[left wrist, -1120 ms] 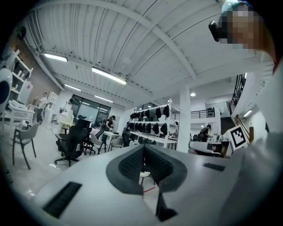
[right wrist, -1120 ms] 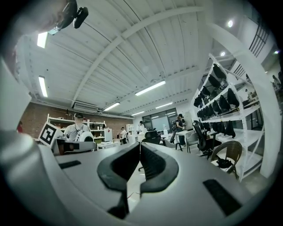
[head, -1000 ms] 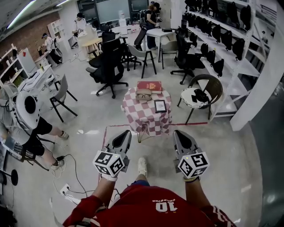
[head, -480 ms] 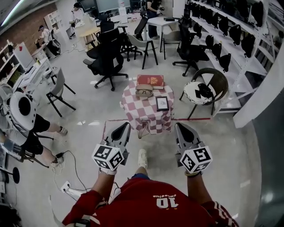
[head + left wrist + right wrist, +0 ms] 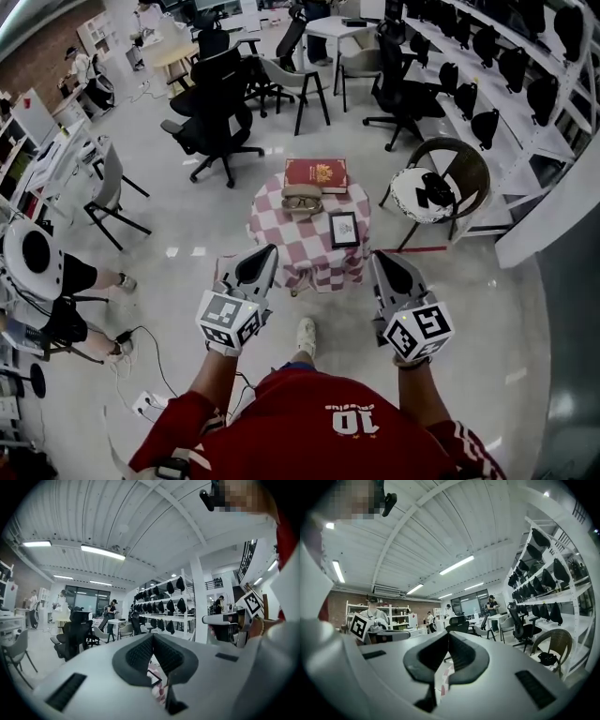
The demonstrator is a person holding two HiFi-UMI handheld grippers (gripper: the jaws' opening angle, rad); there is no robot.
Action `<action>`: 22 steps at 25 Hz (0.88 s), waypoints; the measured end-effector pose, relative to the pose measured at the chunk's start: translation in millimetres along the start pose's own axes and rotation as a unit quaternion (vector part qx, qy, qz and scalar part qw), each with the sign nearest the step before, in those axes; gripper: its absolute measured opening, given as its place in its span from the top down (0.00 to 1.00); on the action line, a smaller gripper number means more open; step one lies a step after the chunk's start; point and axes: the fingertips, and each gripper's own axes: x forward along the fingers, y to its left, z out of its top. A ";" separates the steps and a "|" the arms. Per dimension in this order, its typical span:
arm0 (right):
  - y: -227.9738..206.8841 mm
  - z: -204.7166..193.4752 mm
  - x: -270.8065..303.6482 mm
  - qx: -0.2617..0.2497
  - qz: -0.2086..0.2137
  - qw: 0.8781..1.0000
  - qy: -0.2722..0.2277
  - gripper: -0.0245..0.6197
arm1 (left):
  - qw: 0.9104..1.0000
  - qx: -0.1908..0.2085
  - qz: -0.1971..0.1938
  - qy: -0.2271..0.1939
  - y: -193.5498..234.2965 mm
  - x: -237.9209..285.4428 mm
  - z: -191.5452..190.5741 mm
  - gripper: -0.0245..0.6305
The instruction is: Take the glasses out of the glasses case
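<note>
Held left gripper [image 5: 266,253] and right gripper [image 5: 378,257] closed and empty, just short of the table [image 5: 319,258], probably to approach the glasses case [image 5: 303,201] at its far side.

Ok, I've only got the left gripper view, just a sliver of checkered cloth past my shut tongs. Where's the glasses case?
Observer: The glasses case lies on the small round checkered table, toward its far side, and glasses show in it.
Operator: Anything crowding it?
Observer: A red book lies just behind it, at the table's far edge.
Operator: And on the near side?
Observer: A small framed picture lies flat, nearer to you and to the case's right.
Operator: What about the right tongs?
Observer: The right tongs are shut with nothing in them.
</note>
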 end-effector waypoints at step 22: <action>-67.0 36.4 214.3 -0.025 -0.030 0.999 -0.007 0.94 | 0.999 -0.025 -0.023 -0.030 182.2 148.6 16.1 0.95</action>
